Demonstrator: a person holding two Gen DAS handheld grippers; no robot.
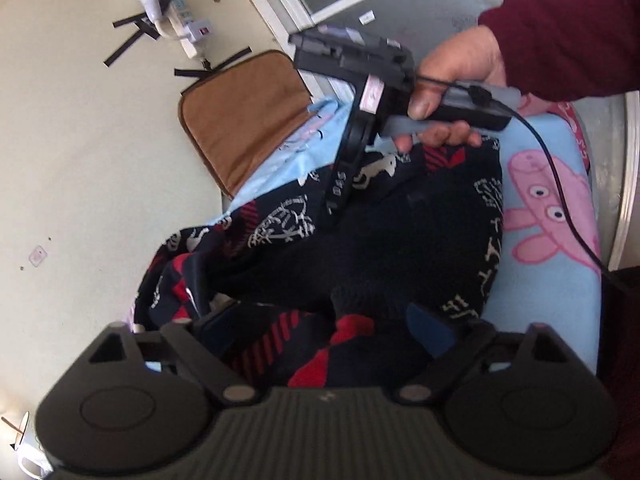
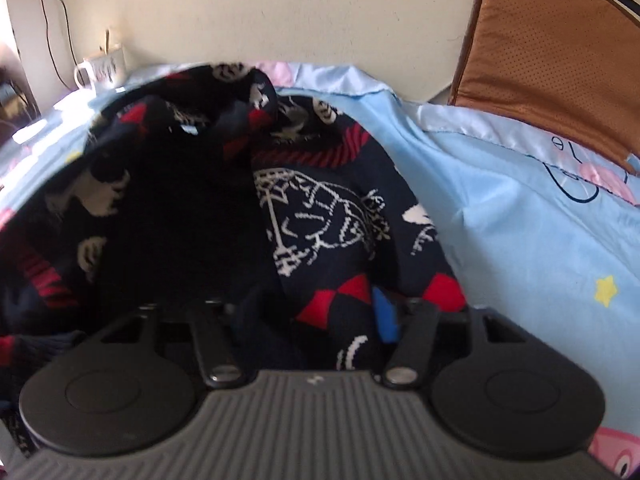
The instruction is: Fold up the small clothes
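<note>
A dark navy knitted garment (image 1: pixel 400 232) with white figures and red patches lies crumpled on a light blue cartoon blanket (image 1: pixel 540 300). My left gripper (image 1: pixel 324 328) stands open over its near edge, with cloth lying loose between the wide-spread fingers. A hand (image 1: pixel 460 64) in a maroon sleeve holds my right gripper (image 1: pixel 336 204), whose tips dip into the far side of the garment. In the right wrist view the garment (image 2: pixel 320 216) rises in a heap ahead. There the right gripper (image 2: pixel 316 312) is shut on a bunched fold of it.
A brown cushion (image 1: pixel 240 120) leans against the cream wall at the blanket's far edge, also in the right wrist view (image 2: pixel 560 60). A white mug (image 2: pixel 104 68) stands by the wall. A black cable (image 1: pixel 560 184) trails from the right gripper. A power strip (image 1: pixel 176 16) is fixed to the wall.
</note>
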